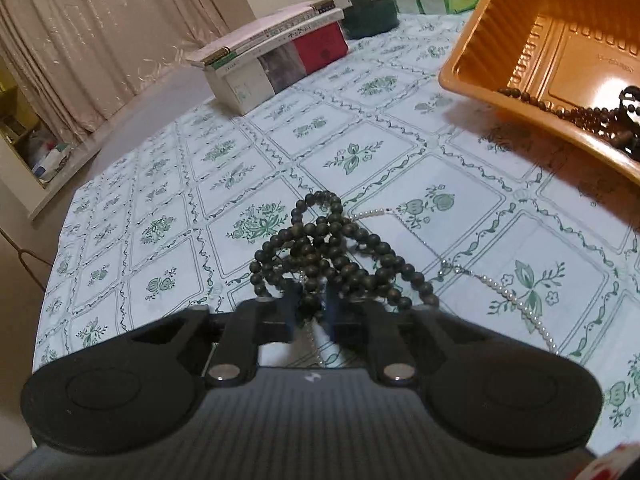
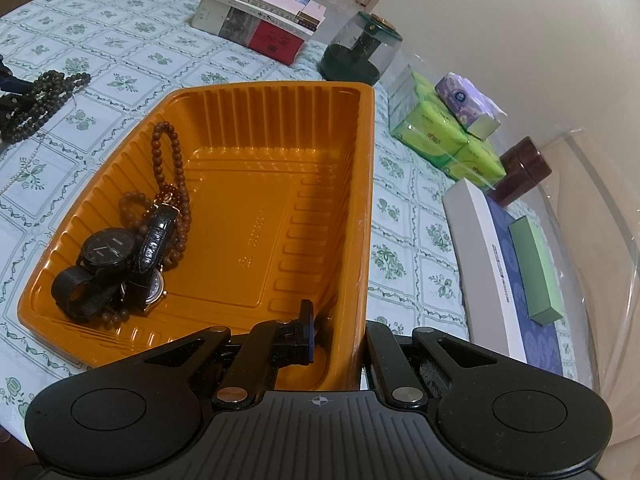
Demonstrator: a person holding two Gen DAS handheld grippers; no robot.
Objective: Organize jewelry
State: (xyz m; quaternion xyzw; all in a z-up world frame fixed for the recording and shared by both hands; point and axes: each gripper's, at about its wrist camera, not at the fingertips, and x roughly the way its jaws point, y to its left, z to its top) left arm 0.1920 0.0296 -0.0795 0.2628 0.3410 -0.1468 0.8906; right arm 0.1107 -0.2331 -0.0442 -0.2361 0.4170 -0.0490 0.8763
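Here we have our left gripper (image 1: 311, 300) low over the table with the green-patterned white tablecloth (image 1: 168, 184), its two dark fingers drawn narrow and pinching the near end of a heap of dark round-bead strands (image 1: 332, 252). The heap is bunched rather than laid out, but its long axis runs away from the gripper, one loop pointing toward the far edge of the table. A thin white pearl chain (image 1: 516, 300) lies tangled under it and trails off to the right — a long, slightly curved line toward the near right edge.

Our right gripper (image 2: 336, 332) straddles the near right wall of the orange ribbed plastic tray (image 2: 280, 216): the left finger (image 2: 306, 332) is inside the tray, the other is hidden outside the wall, so we cannot tell for sure whether it clamps the wall. The tray's long axis runs from the gripper toward the far edge of the table.

In the tray's near left corner lie a black round-faced wristwatch (image 2: 106, 250), a second watch with a glossy black leather strap (image 2: 154, 248) and a brown wooden bead string (image 2: 168, 168) — its loop stretches up along the left wall.

Toward the far edge sits a stack of books (image 2: 260, 20), with a clear jar with a dark green base (image 2: 360, 52) to the right of it.
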